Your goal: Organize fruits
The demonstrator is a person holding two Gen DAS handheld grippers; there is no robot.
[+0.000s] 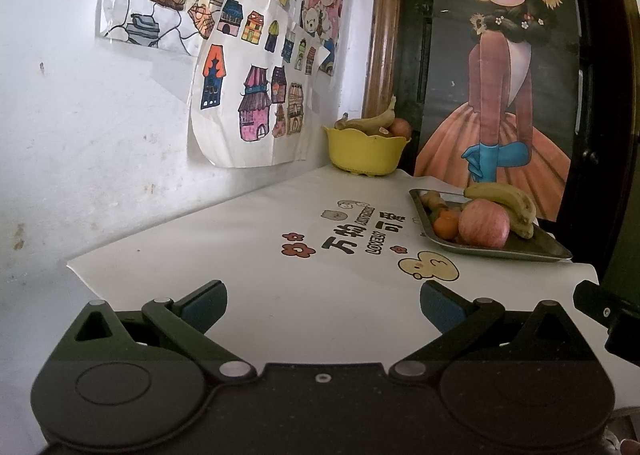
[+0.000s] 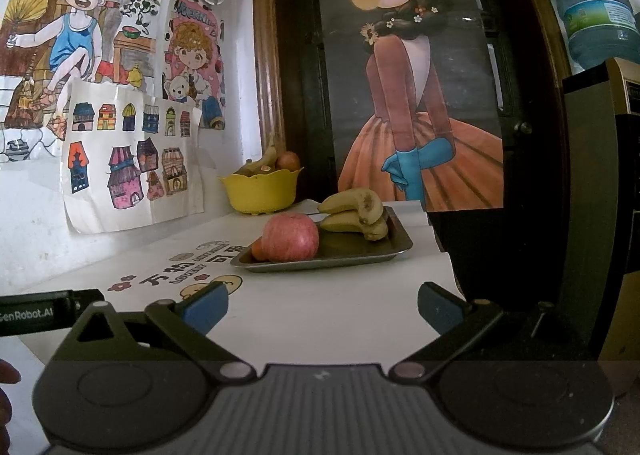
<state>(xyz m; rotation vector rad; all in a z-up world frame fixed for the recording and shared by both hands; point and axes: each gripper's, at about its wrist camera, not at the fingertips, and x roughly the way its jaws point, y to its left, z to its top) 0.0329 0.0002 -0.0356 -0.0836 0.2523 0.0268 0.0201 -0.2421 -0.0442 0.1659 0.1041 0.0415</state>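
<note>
Left gripper (image 1: 323, 305) jaws wide, empty, above white printed tablecloth (image 1: 248, 267). Yellow scalloped plastic bowl (image 1: 366, 151) at back holds banana, apple. Steel rectangular tray (image 2: 320, 259) carries red apple (image 2: 291, 236), bananas (image 2: 354, 215), orange. Right gripper (image 2: 323, 305) likewise spread, empty.

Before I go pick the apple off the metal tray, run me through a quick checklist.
1. Right hand-held gripper open, nothing held: ok.
2. Left hand-held gripper open, nothing held: ok.
3. Apple in view, near side unobstructed: ok.
4. Bananas apart from the apple: cannot tell.
5. Orange beside the apple, may get nudged: not ok.
6. Room in the yellow bowl, already holding fruit: cannot tell.
</note>
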